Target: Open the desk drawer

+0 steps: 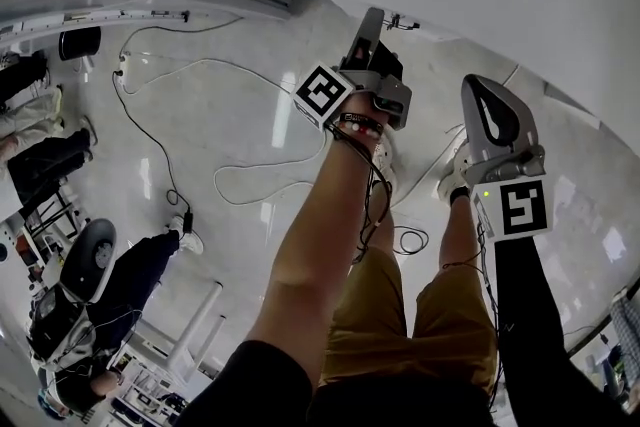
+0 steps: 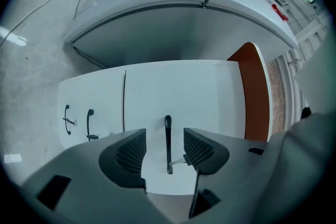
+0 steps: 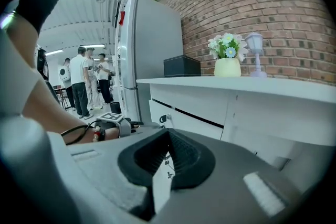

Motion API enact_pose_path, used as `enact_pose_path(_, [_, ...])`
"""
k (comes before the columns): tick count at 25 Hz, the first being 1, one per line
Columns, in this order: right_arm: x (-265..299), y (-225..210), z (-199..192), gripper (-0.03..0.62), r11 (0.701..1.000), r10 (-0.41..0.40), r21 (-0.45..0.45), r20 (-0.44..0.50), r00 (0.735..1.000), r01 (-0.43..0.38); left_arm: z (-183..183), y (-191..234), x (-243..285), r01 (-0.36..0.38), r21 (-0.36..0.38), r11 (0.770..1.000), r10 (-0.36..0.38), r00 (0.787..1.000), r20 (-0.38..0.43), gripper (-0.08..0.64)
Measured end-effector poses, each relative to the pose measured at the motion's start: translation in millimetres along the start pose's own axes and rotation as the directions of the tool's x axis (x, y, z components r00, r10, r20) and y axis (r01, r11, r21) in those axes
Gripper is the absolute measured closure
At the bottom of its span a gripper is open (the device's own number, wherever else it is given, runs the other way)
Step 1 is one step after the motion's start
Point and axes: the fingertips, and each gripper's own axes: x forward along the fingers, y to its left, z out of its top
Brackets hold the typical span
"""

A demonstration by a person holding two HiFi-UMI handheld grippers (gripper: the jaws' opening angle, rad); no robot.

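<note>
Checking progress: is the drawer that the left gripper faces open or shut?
Shut: the drawer front lies flush with the neighbouring front, only a thin seam between.

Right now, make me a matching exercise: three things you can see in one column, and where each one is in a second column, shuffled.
1. drawer handle
2. flower pot
3. black box

A. on the desk top, next to the tall grey cabinet
B. between the open jaws of the left gripper
C. on the desk top, beside the small lamp

Pairs: 1-B, 2-C, 3-A
</note>
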Motion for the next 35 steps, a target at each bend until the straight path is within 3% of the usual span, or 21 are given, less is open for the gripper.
enact_pose_path(5, [-12.3,-5.7,-14.3,0.592,0.999,0.009,-0.048,-0.058,0.998,-0.011,-2.1,-0.2,8.7,0.007,0.006,1.000,-0.008,1.000,0.014,0.331])
enact_pose_path(9, [-11.6,-19.6,-9.8,0.592,1.000,0.006,-0.022,-0.038,0.999,-0.007,-9.7,2.0,23.7,0.026,-0.015,1.000,-0.026,0.999,0.038,0.332])
enact_pose_path(13, [-10.3,-22.1,-0.8,0.592,1.000,0.007,0.003,-0.007,1.000,-0.007,-7.1,-10.3,32.3,0.098,-0.040,0.994,-0.095,0.993,0.074,0.487])
enact_pose_path(15, [-8.3,-18.6,3.1,0.592,1.000,0.000,0.018,0.004,1.000,0.000,-3.8,-16.7,30.6,0.127,-0.044,0.991,-0.123,0.989,0.084,0.523])
enact_pose_path(25, [-11.3,-23.9,-11.4,0.592,1.000,0.007,-0.025,-0.043,0.999,-0.008,-6.1,-14.0,32.4,0.084,-0.059,0.995,-0.082,0.996,0.032,0.526])
enact_pose_path(30, [2.1,-23.0,-0.3,0.592,1.000,-0.005,0.004,-0.016,1.000,0.005,-16.6,-14.7,41.1,0.076,-0.003,0.997,-0.076,0.994,-0.082,0.515])
enact_pose_path(35, [-0.7,-21.3,9.0,0.592,1.000,-0.019,0.013,0.009,1.000,0.019,-13.6,-13.0,37.8,0.064,-0.005,0.998,-0.064,0.996,-0.055,0.514])
